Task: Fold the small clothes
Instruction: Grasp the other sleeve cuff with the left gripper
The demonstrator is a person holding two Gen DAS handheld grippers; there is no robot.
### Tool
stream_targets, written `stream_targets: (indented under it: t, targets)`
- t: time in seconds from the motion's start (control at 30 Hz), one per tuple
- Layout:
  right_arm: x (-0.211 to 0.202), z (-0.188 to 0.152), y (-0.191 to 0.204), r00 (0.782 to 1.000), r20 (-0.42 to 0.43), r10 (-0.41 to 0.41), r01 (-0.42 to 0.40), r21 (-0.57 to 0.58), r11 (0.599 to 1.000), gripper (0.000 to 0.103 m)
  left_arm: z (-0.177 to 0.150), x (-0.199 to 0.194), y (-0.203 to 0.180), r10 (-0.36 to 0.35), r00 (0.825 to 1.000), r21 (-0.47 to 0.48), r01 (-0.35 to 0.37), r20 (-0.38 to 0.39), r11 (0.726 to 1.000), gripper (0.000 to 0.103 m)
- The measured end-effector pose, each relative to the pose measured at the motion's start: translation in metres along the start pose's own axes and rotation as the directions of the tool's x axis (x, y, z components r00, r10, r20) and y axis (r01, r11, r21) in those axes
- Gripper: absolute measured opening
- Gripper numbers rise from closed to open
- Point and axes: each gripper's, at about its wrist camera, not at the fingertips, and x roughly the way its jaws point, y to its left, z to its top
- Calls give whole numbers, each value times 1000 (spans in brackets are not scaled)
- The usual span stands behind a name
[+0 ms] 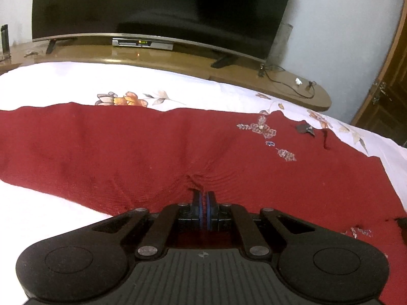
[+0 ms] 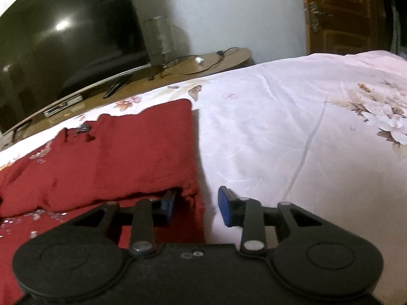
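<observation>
Pinching the red cloth (image 1: 157, 150), left gripper (image 1: 203, 197) sits low over the bed, fingers pressed together with fabric bunched and wrinkled at the tips. It points toward the TV (image 1: 162, 5), near edge of the cloth right under it.

Right gripper (image 2: 195, 203) is spread wide, also low and level. Its left finger (image 2: 168, 203) is tucked under a folded flap at the cloth's right edge; its right finger (image 2: 225, 203) lies over bare sheet (image 2: 292, 127), holding nothing. Cloth edge runs between the two fingers.

Cloth lies spread across the white floral sheet, long side running left-right in the left view, silver embroidery (image 1: 262, 128) toward its right part. In the right view the right end looks doubled over, top layer ending in a straight edge. Small dark bits (image 1: 305, 129) sit near the far edge by a notch; can't tell what they are.

Beyond the bed: wooden stand (image 1: 292, 86) with the TV, a set-top box (image 1: 142, 43) under it, loose cable (image 1: 292, 85) and a small white item (image 1: 298, 81) on the stand's right end. Wooden door (image 2: 340, 12) at far right. Nothing blocks either gripper.
</observation>
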Motion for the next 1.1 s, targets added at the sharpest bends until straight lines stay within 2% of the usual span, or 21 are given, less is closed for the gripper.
stream_targets:
  t: [0.03, 0.07, 0.17, 0.27, 0.33, 0.37, 0.4, 0.43, 0.47, 0.53, 0.63, 0.7, 0.73, 0.77, 0.8, 0.83, 0.87, 0.9, 0.97, 1.03, 1.1]
  targets:
    - [-8, 4, -3, 999, 22, 32, -32, 11, 999, 33, -1, 0, 0, -1, 1000, 3, 1, 2, 1000, 3]
    - [-18, 8, -6, 996, 65, 56, -57, 14, 998, 42, -2, 0, 0, -1, 1000, 8, 1, 3, 1000, 3]
    - [-15, 32, -12, 986, 136, 99, -103, 21, 994, 46, -2, 1, -2, 3, 1000, 12, -4, 6, 1000, 2]
    - [36, 61, -30, 981, 54, 189, -195, 168, 966, 47, -2, 3, -2, 2, 1000, 0, -2, 9, 1000, 2]
    - [71, 70, -39, 977, 1, 213, -208, 226, 952, 48, -3, 4, 0, -4, 1000, -14, 4, 12, 1000, 2]
    - [84, 71, -41, 973, -27, 231, -217, 242, 946, 47, -3, 3, 0, -5, 1000, -16, 5, 11, 1000, 2]
    - [92, 71, -41, 968, -34, 247, -232, 243, 942, 35, -2, 2, 0, -7, 1000, -13, 7, 15, 1000, 3]
    - [94, 71, -39, 966, -28, 255, -244, 211, 947, 16, -2, -1, 0, -8, 999, -10, 8, 33, 1000, 3]
    - [95, 72, -34, 969, -49, 242, -230, 172, 958, 8, -3, -4, -1, 3, 999, -4, -2, 49, 1000, 3]
    - [83, 76, -34, 981, 0, 196, -195, 124, 973, 7, -5, 1, -2, 40, 999, 31, -41, 32, 999, 3]
    - [97, 67, -35, 988, -22, 151, -149, 85, 985, 6, -8, 3, -11, 64, 997, 95, -68, 50, 993, 3]
    - [94, 69, -28, 990, -27, 135, -134, 47, 990, 10, -6, -1, -8, 49, 997, 79, -53, 54, 995, 4]
    - [91, 70, -26, 990, -33, 136, -134, 52, 990, 14, -6, -8, -4, 46, 997, 62, -49, 64, 997, 21]
    - [86, 70, -25, 990, -33, 135, -133, 58, 989, 26, -6, -17, 0, 63, 994, 50, -68, 93, 996, 67]
    - [77, 70, -24, 991, -18, 131, -130, 57, 990, 39, -10, -33, 6, 113, 981, 38, -121, 159, 992, 93]
    - [64, 69, -25, 991, 16, 131, -131, 42, 990, 46, -14, -48, 15, 140, 962, 20, -149, 233, 989, 102]
    - [53, 67, -26, 990, 49, 133, -134, 22, 991, 54, -18, -63, 30, 119, 954, -7, -122, 274, 993, 102]
    - [42, 62, -26, 988, 65, 138, -139, 5, 990, 54, -18, -71, 48, 105, 958, -53, -95, 265, 994, 101]
    - [21, 49, -27, 987, 66, 147, -147, -8, 989, 54, -20, -82, 91, 170, 954, -173, -130, 245, 976, 79]
    - [2, 34, -31, 987, 53, 151, -151, 4, 988, 54, -20, -89, 139, 214, 954, -309, -143, 209, 940, 64]
    - [-15, 22, -33, 989, 43, 142, -143, 25, 989, 54, -24, -97, 193, 236, 950, -487, -112, 203, 867, 59]
